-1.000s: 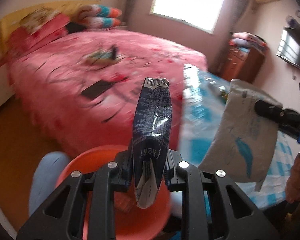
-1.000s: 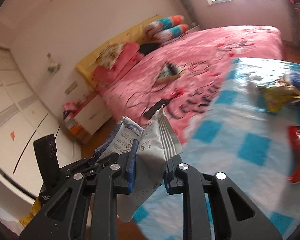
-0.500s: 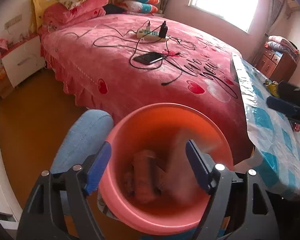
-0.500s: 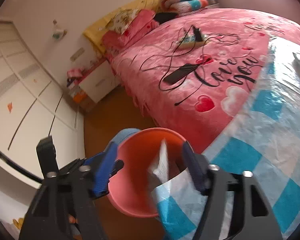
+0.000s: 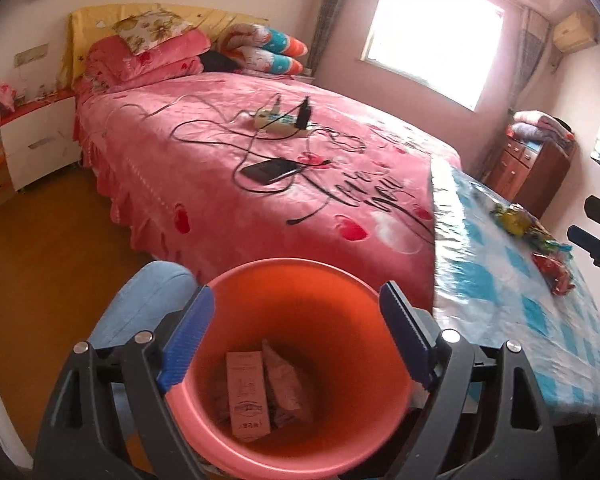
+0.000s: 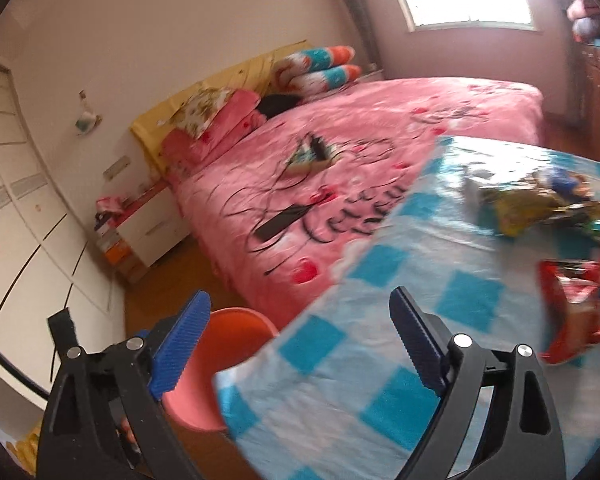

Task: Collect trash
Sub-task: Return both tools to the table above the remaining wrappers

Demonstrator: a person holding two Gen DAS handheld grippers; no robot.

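left wrist: looks steeply down along its tongs (image 5: 296,340), close above the orange bucket (image 5: 288,276), bed (image 5: 260,152) beyond | right wrist: tilted view, low over the table (image 6: 440,300) edge, bucket (image 6: 224,328) lower left | shared: bucket, bed, table (image 5: 500,280), window wall

A bin (image 5: 300,276) stands on the floor between the bed (image 5: 204,168) behind it and a table (image 5: 500,292) to its right. In the bin lie a carton (image 5: 247,396) and a packet (image 5: 286,388), side by side. Snack wrappers (image 6: 540,204) lie on the table's far side. A phone (image 5: 270,170) lies on the bed.
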